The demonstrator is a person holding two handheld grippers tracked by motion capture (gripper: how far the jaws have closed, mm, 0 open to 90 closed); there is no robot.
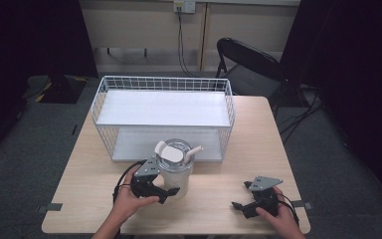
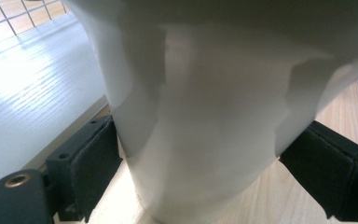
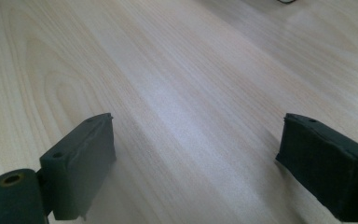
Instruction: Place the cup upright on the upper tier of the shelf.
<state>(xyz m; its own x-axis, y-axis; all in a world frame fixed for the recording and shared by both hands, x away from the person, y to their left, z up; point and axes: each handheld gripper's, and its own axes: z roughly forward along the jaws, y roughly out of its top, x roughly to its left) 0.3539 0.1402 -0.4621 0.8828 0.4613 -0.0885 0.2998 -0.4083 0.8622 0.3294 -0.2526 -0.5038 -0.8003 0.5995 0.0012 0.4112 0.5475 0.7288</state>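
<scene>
The left hand-held gripper (image 1: pixel 171 191) was clamped around the lower body of a white jug (image 1: pixel 175 172), which stood upright on the bench (image 1: pixel 219 199). In the left gripper view the two black pads (image 2: pixel 95 163) sat on opposite sides of the jug (image 2: pixel 209 130), each pressed against its pale wall, with the base of the jug resting on the wood between them. From above, the jug carried a round lid with a white flap on top, and a short spout pointed away from the left hand-held gripper towards the right. Just beyond the jug, on the far side from that gripper, stood a white wire rack (image 1: pixel 164 114) with two flat shelves; the jug was close in front of its lower shelf, and that shelf's bright white board showed at the left of the left gripper view (image 2: pixel 32 93).

The right hand-held gripper (image 1: pixel 238 205) was well apart from the jug, off to the jug's right, held low over bare wood near the person's edge of the bench. Its jaws were spread wide with nothing between them; the right gripper view showed plain bench grain (image 3: pixel 191 93) in the gap. A dark folding chair (image 1: pixel 248 64) stood on the floor beyond the far corner of the bench.
</scene>
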